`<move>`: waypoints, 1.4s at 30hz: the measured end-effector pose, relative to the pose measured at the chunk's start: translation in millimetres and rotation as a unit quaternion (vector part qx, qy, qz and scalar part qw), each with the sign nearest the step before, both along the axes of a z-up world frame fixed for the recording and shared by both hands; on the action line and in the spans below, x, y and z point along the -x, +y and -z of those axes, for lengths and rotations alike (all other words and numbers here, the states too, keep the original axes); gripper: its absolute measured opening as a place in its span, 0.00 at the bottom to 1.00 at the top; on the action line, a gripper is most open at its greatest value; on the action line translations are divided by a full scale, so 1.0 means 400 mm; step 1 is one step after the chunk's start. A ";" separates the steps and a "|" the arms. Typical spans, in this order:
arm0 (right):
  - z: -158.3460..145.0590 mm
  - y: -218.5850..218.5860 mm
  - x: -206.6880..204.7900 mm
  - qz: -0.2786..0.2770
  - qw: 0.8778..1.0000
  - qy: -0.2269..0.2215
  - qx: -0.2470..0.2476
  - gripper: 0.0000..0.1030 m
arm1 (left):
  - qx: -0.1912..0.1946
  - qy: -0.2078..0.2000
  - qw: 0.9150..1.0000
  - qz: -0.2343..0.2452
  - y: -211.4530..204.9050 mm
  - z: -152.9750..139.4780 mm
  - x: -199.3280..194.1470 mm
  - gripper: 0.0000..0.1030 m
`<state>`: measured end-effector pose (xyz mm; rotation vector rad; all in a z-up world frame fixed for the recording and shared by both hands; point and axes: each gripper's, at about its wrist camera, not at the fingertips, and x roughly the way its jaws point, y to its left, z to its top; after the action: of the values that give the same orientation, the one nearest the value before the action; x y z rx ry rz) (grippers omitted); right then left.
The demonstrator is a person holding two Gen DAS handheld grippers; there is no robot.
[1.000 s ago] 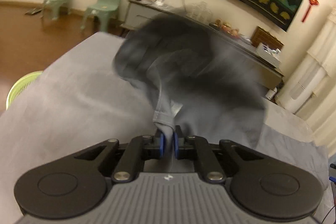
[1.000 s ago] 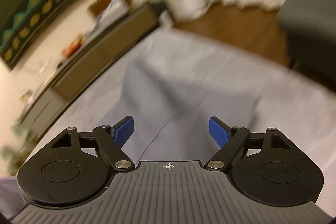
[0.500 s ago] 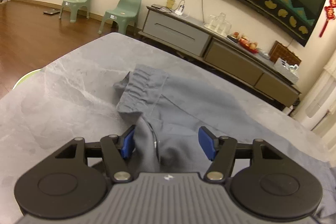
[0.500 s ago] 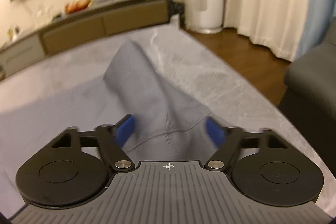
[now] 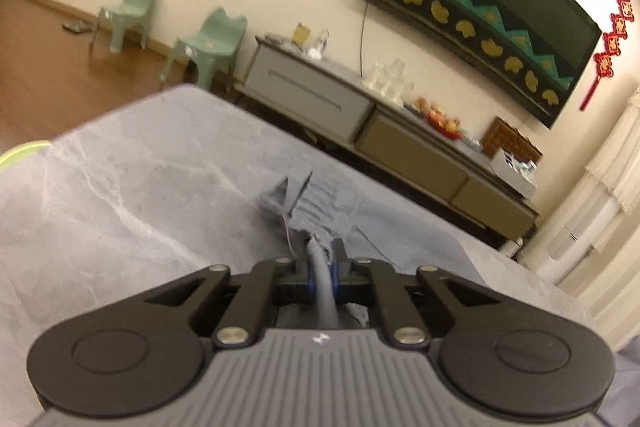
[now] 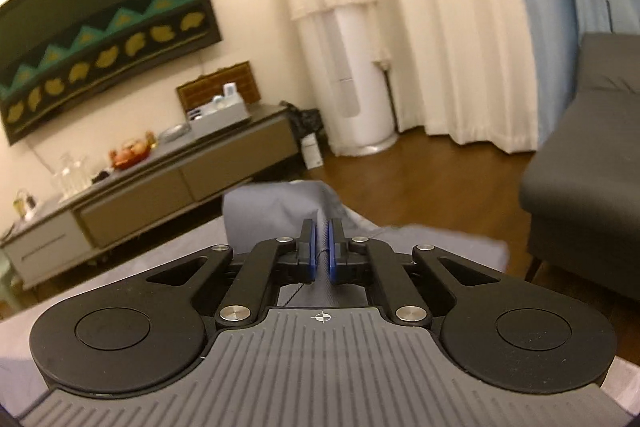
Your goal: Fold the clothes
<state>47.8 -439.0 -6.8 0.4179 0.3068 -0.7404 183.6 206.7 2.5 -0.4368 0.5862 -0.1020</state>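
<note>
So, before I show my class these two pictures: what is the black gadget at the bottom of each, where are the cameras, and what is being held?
Each picture comes from a camera on a hand-held tool with two fingers; a person holds one in each hand. No robot arm is involved. The left gripper view shows a grey marbled table with grey trousers lying on it; its blue-padded fingers have just closed on a bunched fold of them. The right gripper view shows its fingers, also just closed, pinching another raised part of the cloth. So both tools grip the garment.
</note>
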 end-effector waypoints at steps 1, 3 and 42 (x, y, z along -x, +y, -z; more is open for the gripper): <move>0.012 -0.010 -0.009 0.002 1.000 0.012 -0.010 0.04 | 0.005 0.007 1.000 0.003 0.002 0.006 -0.003 0.20; 0.032 -0.026 -0.016 0.008 0.999 0.025 -0.033 0.05 | 0.009 0.019 1.000 0.003 0.001 0.018 -0.005 0.57; 0.044 -0.102 -0.053 0.057 0.993 0.103 -0.019 0.17 | -0.070 0.112 0.991 -0.029 -0.135 -0.183 -0.122 0.20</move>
<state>68.8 -480.0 -24.5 0.3980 0.4942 -0.8925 232.6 152.9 75.5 -0.3305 0.7953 0.0437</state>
